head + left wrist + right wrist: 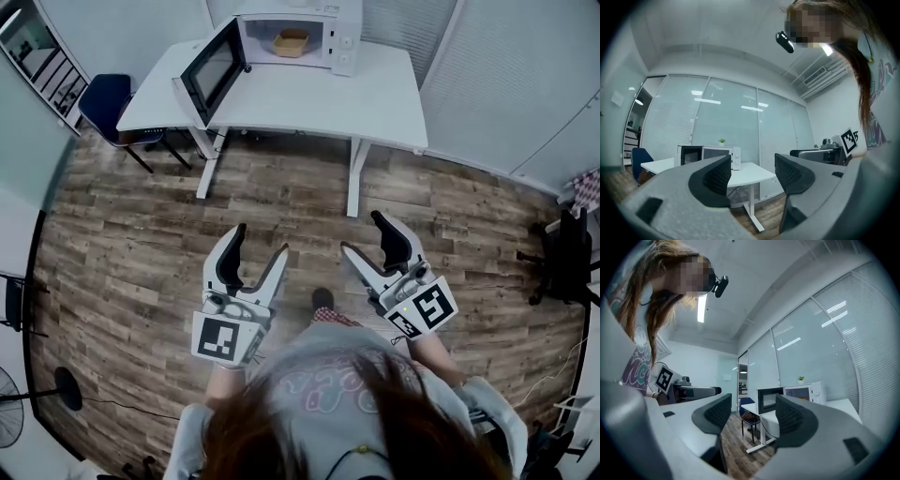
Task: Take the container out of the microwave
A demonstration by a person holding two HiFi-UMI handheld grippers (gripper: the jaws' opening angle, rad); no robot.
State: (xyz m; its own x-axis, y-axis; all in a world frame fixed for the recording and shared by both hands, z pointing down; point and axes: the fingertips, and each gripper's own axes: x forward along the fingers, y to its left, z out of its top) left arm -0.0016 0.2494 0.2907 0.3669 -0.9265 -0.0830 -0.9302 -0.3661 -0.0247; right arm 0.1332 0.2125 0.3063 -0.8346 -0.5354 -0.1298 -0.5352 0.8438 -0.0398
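Note:
A white microwave (339, 28) stands on the white table (375, 103) at the far side, its door (214, 70) swung open to the left. Inside sits a tan container (291, 42). My left gripper (260, 251) and right gripper (366, 232) hang open and empty over the wood floor, well short of the table. The left gripper view shows the microwave (717, 157) far off beyond the open left gripper (752, 171). In the right gripper view the microwave (794, 397) lies far ahead of the open right gripper (754, 413).
A blue chair (108, 103) stands left of the table. A dark office chair (565, 253) is at the right wall. A fan base (66, 389) and cable lie at the lower left. A small plant (722, 140) sits on the microwave.

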